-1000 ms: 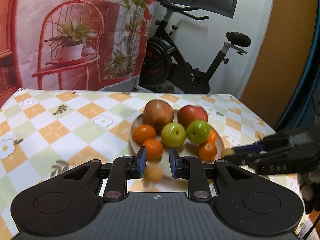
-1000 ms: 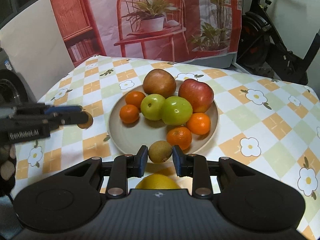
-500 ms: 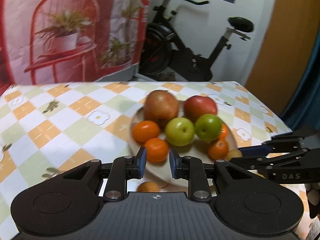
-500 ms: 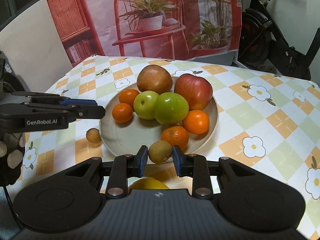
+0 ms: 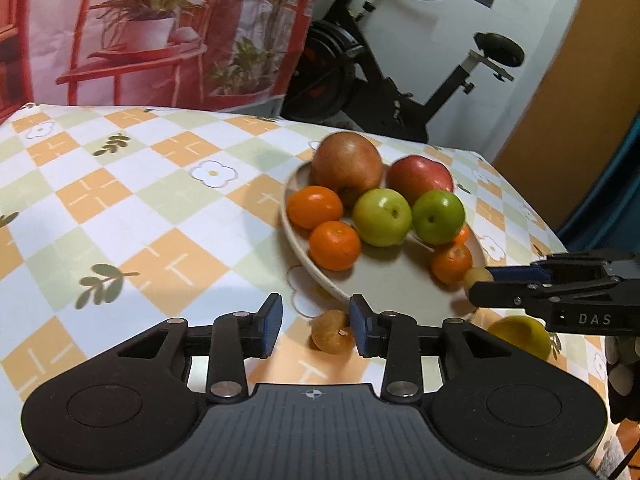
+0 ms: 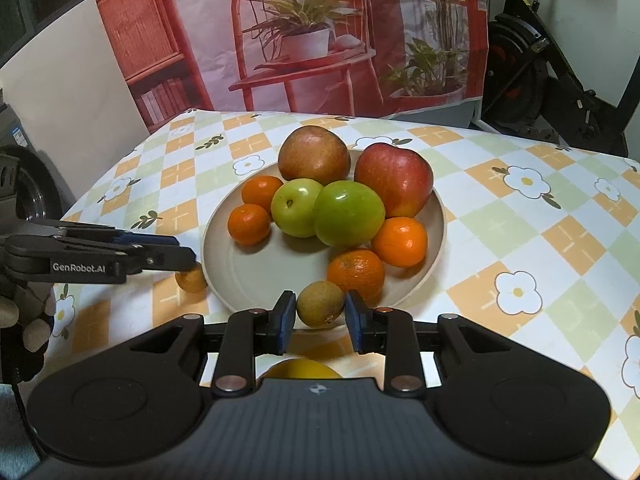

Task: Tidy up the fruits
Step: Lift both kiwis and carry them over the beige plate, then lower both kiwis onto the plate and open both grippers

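Legible writing: "GenRobot.AI" on the side of my left gripper [image 6: 176,258] in the right wrist view; "DAS" on the side of my right gripper [image 5: 478,286] in the left wrist view. No other text can be read.

Count on the plate [image 6: 256,276]: two red apples [image 6: 394,178], one russet and one glossy; two green apples [image 6: 348,212]; four tangerines [image 6: 400,240]; one small brown fruit [image 6: 320,304] at the near rim. Off the plate: one small brown fruit [image 5: 332,331] on the cloth just beside the left rim, and one lemon [image 5: 520,334] on the cloth by the near edge, partly hidden under my right gripper.

Materials: the plate is round, beige and matte with a low raised rim. The tablecloth [image 5: 120,208] is smooth, checked in orange, pale green and white, printed with daisies and leaf sprigs. The tangerines have dimpled skin; the green apples are shiny. Both grippers are black plastic with blue pads [image 6: 286,322].

Left gripper: jaws parted, holding nothing; the loose brown fruit lies on the cloth against the inside of its right finger.

Right gripper: jaws apart either side of the brown fruit on the rim. Narrow gaps show on both sides, so I record no grip.

Background: a printed backdrop [image 6: 304,36] of a red chair and potted plants, and one black exercise bike [image 5: 384,68].
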The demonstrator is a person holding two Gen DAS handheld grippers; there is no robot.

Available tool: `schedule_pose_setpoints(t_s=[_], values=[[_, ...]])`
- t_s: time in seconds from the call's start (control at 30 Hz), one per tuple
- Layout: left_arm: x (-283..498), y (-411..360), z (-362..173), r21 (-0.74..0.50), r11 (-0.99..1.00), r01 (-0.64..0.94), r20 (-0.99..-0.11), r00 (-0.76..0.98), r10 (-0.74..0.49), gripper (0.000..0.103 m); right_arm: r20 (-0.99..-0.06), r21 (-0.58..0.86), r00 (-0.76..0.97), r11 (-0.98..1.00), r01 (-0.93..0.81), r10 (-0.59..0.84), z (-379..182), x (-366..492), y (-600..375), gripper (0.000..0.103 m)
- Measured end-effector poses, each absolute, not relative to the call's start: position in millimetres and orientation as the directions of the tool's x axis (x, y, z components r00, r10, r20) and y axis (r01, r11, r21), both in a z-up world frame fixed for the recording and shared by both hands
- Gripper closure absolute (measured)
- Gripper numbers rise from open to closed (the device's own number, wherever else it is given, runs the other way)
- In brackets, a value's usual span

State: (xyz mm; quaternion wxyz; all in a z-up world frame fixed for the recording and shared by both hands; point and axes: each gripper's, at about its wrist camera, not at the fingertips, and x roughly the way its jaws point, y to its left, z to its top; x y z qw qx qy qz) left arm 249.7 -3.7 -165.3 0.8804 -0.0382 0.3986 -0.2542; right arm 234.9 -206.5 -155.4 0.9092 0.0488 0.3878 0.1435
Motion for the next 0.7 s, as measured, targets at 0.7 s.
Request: schedule_pose_setpoints(t_s=[0.7], values=[[238.1,-16.0,-175.1,-0.269,0.838,0.474,-0.705,0.495,-0.507,0.065,-0.690,0.199,0.661,0.955,-0.218,0.295,-154.7,234.1,-209.8,0.074]])
